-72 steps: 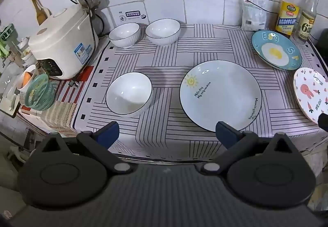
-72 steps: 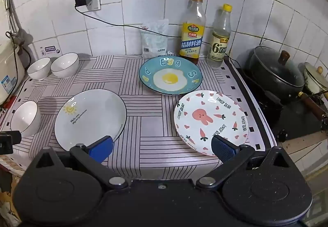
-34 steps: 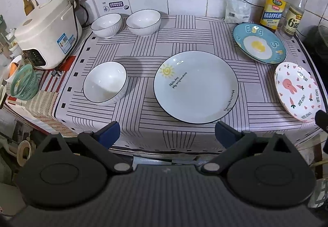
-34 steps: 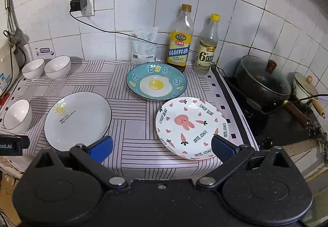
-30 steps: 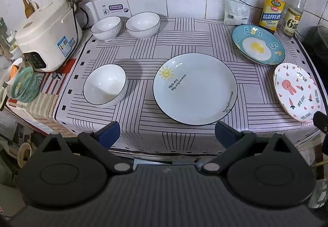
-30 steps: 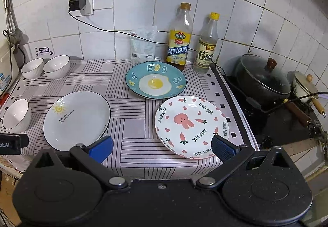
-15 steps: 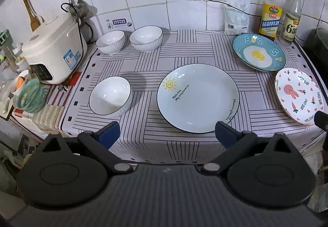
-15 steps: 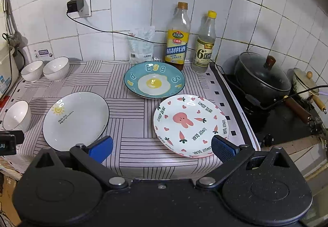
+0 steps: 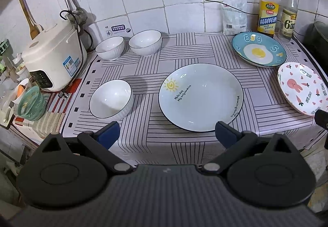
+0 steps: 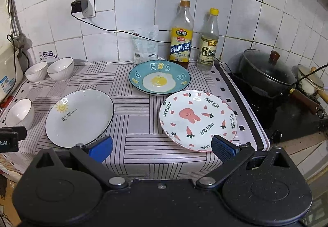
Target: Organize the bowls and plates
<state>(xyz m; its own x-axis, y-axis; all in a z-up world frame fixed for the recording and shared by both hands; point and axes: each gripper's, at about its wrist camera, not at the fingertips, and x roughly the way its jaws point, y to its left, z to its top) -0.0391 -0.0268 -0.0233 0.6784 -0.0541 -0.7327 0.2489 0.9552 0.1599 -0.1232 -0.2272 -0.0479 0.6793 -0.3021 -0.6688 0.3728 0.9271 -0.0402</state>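
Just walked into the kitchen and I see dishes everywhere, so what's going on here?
Nothing has been picked up yet. A person holds the left gripper and right gripper at the near edge of the counter, jaws open and empty. On the striped cloth sit three white bowls, two at the back and one nearer, plus the sun plate, egg plate and rabbit plate, all unstacked.

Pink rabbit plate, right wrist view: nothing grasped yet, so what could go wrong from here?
1. The pink rabbit plate lies close to the counter's front edge, so a clumsy nudge from the open right gripper might push it off.
2. The egg plate sits close to two bottles, which a careless reach could topple.
3. The sun plate lies flat on the cloth, so its thin rim may slip from the jaws.
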